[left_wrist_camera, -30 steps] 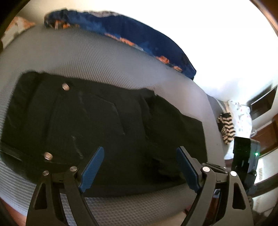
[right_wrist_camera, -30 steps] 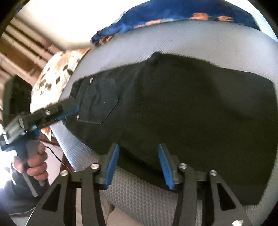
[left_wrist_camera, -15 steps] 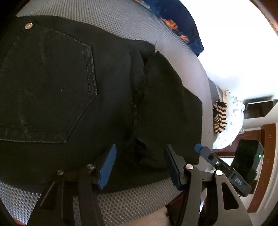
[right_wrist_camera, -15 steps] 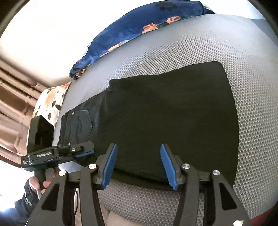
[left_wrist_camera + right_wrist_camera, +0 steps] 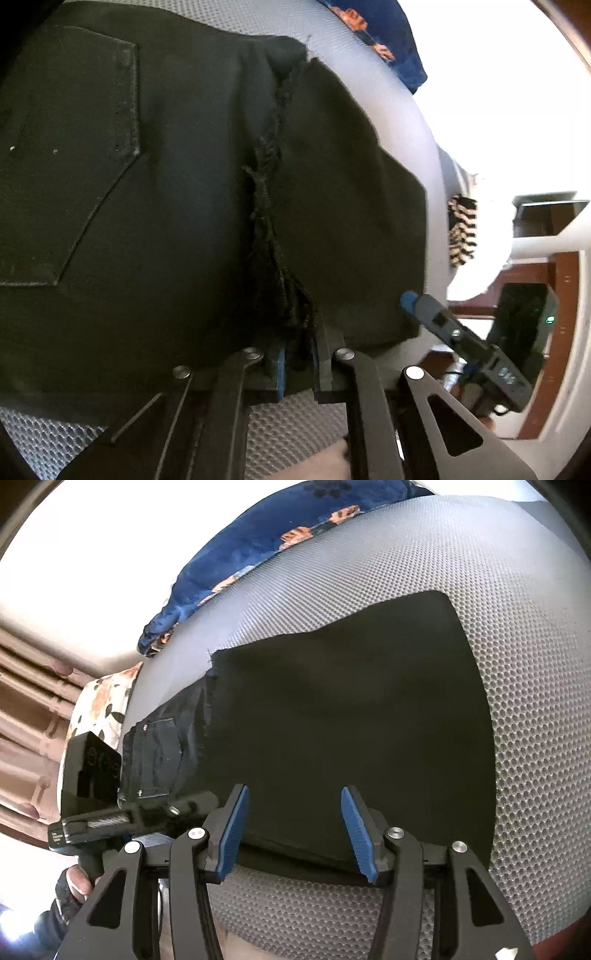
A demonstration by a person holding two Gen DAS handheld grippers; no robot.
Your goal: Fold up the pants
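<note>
Black pants [image 5: 184, 184] lie folded flat on a grey mesh surface [image 5: 517, 664], back pocket [image 5: 66, 147] up. My left gripper [image 5: 297, 363] is shut on the near edge of the pants at the frayed hem [image 5: 269, 221] that lies across them. My right gripper [image 5: 295, 830] is open, its blue pads [image 5: 232, 830] on either side of the near edge of the pants [image 5: 351, 720], touching nothing that I can see. The left gripper shows in the right wrist view [image 5: 147, 812], and the right gripper in the left wrist view [image 5: 461, 339].
A blue patterned cloth [image 5: 277, 542] lies at the far edge of the grey surface. A floral pillow [image 5: 103, 701] sits at the left. A striped item [image 5: 461, 229] lies beyond the right edge. The near edge of the surface is just under both grippers.
My left gripper moved in low and closed on the pants' near edge at the frayed hem. My right gripper slid toward the leg end and stayed open.
</note>
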